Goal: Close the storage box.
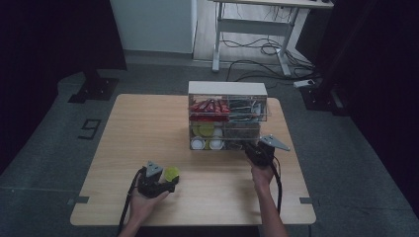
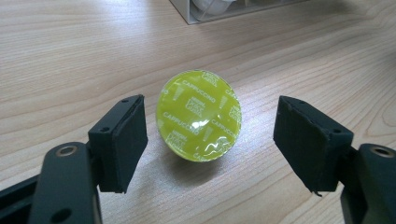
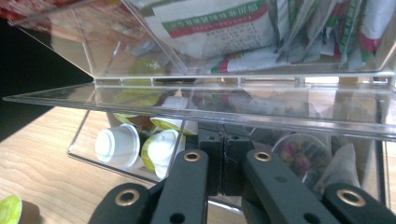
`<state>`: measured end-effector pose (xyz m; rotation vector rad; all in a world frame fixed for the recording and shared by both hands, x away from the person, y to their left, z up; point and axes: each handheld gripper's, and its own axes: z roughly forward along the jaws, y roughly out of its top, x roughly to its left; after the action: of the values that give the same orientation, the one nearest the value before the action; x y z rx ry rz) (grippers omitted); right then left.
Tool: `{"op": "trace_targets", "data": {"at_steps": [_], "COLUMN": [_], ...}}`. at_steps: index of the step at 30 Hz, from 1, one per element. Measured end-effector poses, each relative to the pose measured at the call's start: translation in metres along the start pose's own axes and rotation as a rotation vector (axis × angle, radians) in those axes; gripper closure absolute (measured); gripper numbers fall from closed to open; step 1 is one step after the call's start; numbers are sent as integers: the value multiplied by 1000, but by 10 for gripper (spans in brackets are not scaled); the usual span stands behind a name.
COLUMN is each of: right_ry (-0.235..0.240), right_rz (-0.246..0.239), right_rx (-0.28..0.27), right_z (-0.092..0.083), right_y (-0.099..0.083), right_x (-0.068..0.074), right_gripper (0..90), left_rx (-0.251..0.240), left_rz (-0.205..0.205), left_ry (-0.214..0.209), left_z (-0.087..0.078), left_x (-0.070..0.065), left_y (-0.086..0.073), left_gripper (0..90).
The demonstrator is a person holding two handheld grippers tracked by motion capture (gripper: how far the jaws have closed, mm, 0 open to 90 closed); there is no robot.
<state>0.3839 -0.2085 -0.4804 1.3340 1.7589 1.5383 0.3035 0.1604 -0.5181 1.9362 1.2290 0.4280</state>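
Yellow-green foil-topped cappuccino capsule (image 2: 199, 122) lies on its side on the light wooden table (image 1: 128, 133), front-left area, well apart from the clear acrylic multi-compartment organizer box (image 1: 228, 116) at the table's far centre. My left gripper (image 2: 210, 140) sits w/ jaws spread wide, one on each side of the capsule, not touching it, so released, nothing gripped yet. In the high view the same capsule (image 1: 172, 173) shows just beside the left gripper (image 1: 165, 185), near the person's left hand (image 1: 143, 197).

Right gripper (image 3: 223, 158) is pressed up against the organizer's lower front, jaws clenched together. They seem to pinch the edge of a clear plastic drawer or flap, but the transparent plastic makes it hard to be sure, so I'd say closed, possibly on the drawer front. High view puts the right gripper (image 1: 259, 150) at the box's bottom-right corner.

Inside the box: white plastic capsules (image 3: 117, 144) lower left, red sachets (image 1: 207, 107) top left, green-and-white tea packets (image 3: 219, 28) top right.

Progress, my read: early. Capsule is lined up btwn the jaws but not grabbed. Left to do: close on capsule, lift, carry to the organizer, drop into the capsule compartment, presumably w/ the right gripper keeping it accessible.
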Motion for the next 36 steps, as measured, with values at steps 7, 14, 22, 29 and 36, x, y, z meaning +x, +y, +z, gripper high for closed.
{"op": "trace_targets", "data": {"at_steps": [7, 14, 22, 29, 36], "right_ry": [3, -2, -12, -19, -24], "right_rz": [-10, -19, -16, -12, -15], "right_rx": [17, 37, 52, 75, 85], "right_z": [-1, -1, -2, -2, -2], "right_y": [-5, -11, -14, -19, -22], "right_x": [3, 3, 0, -2, -3], "right_gripper": [885, 882, 881, 882, 879], "left_rx": [-10, -6, 1, 9, 13], "left_rz": [-7, -8, -11, -11, -10], "left_ry": [0, -2, -5, -6, -8], "left_z": [-3, -5, -4, -3, -2], "left_x": [3, 4, 5, 6, 5], "left_y": [1, 1, 1, 0, 0], "left_gripper": [261, 262, 261, 261, 261]}}
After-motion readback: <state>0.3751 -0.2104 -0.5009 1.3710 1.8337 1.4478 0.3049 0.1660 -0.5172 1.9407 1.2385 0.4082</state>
